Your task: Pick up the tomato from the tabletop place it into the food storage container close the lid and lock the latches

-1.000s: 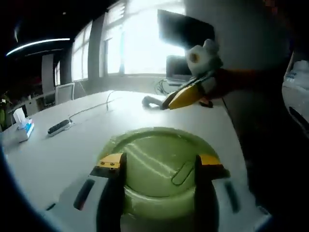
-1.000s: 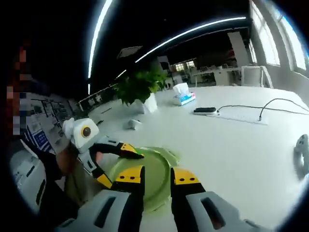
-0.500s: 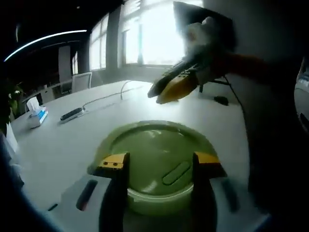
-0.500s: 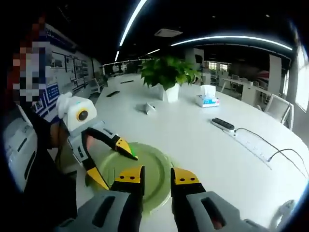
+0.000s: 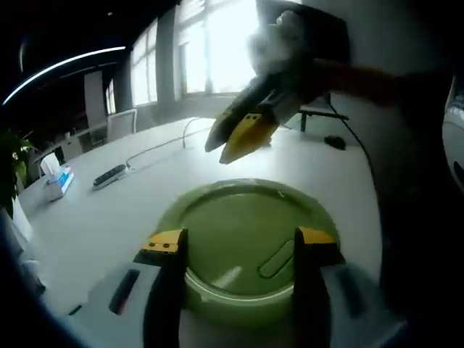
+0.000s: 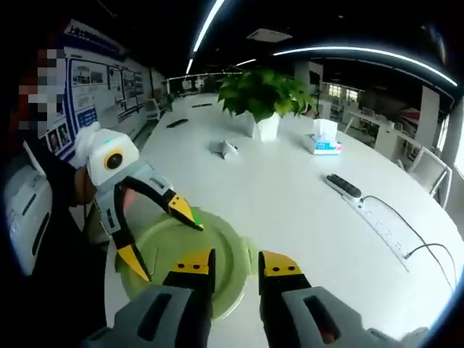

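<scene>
The round green food storage container (image 5: 246, 250) sits on the white tabletop (image 5: 94, 217) with its lid (image 6: 185, 254) on top, so what lies inside cannot be told; the tomato's whereabouts cannot be told either; an oblong tab on the lid runs slantwise in the left gripper view.

The left gripper (image 5: 235, 243) comes in low and level from the near side, its yellow-tipped jaws spread wide and straddling the container, one tip at each flank of the lid; in the right gripper view it reaches in from the left, jaws parted above the lid's rim.

The right gripper (image 6: 235, 267) hovers over the opposite edge of the container, jaws apart by a narrow gap and holding nothing.

Beyond lie a potted plant (image 6: 264, 98), a tissue box (image 6: 324, 138) and a power strip (image 6: 344, 186) with its cable, well apart from the container.
</scene>
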